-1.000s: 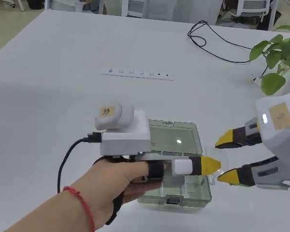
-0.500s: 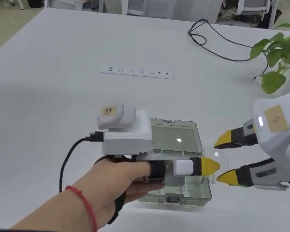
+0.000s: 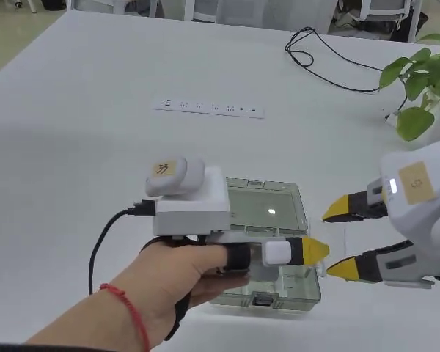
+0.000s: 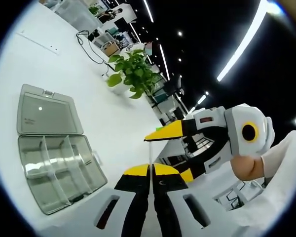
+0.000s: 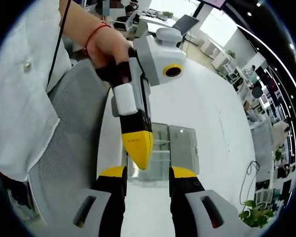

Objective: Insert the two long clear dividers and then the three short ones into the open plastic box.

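Note:
The clear plastic box [image 3: 279, 282] lies open near the table's front edge, its lid [image 3: 268, 209] folded back flat. Clear dividers [image 4: 49, 158] stand inside the box [image 4: 59, 182]. A hand holds my left gripper [image 3: 319, 251] over the box, jaws shut, tip past the box's right side. My right gripper [image 3: 336, 242] is open, its jaws above and below that tip. From the right gripper [image 5: 147, 174], the left gripper's yellow tip [image 5: 138, 150] sits between the open jaws, above the box [image 5: 172, 143]. A faint clear edge [image 3: 345, 240] shows by the tips; I cannot tell what it is.
A white power strip [image 3: 209, 109] lies further back on the white table [image 3: 73, 147]. A black cable [image 3: 323, 62] loops at the back right. A green potted plant [image 3: 425, 81] stands at the right edge. Chairs stand beyond the table's far edge.
The right gripper has edged slightly left and up around the left gripper's tip. The left gripper and the box have stayed put.

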Tool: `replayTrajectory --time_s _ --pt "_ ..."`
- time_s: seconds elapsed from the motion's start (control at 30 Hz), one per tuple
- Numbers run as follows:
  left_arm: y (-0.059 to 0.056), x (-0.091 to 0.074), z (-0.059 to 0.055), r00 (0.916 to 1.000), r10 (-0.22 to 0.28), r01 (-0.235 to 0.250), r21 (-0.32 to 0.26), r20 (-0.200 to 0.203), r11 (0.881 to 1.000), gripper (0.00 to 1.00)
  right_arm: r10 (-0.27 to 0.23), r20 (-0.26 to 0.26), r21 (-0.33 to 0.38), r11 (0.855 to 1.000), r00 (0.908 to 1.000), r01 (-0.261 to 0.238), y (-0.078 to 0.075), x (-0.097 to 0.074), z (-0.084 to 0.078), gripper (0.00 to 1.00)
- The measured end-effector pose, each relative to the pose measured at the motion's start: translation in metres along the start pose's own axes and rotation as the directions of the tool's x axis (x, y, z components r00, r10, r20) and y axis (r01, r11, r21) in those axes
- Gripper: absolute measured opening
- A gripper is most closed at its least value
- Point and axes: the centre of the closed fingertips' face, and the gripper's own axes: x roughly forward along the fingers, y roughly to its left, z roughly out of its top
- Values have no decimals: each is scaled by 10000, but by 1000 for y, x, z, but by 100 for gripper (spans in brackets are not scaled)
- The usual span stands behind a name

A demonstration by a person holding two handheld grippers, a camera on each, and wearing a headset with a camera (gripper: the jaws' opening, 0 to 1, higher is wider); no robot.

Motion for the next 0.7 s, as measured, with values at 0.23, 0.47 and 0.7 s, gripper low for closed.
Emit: replayTrajectory --time_s 0.23,0.47,0.7 --pt "2 -6 0 9996 151 -115 1486 -230 9888 0 262 760 784 9964 9968 -322 -9 -14 6 35" --pt "-5 -12 -5 9971 4 281 3727 -763 9275 0 1284 2126 2230 9588 9687 -1760 -22 -34 11 26" --pt "-20 -18 -15 9883 -401 1178 5700 -1471 8132 0 2761 2234 2148 9215 9348 -3235 -10 -41 12 13"
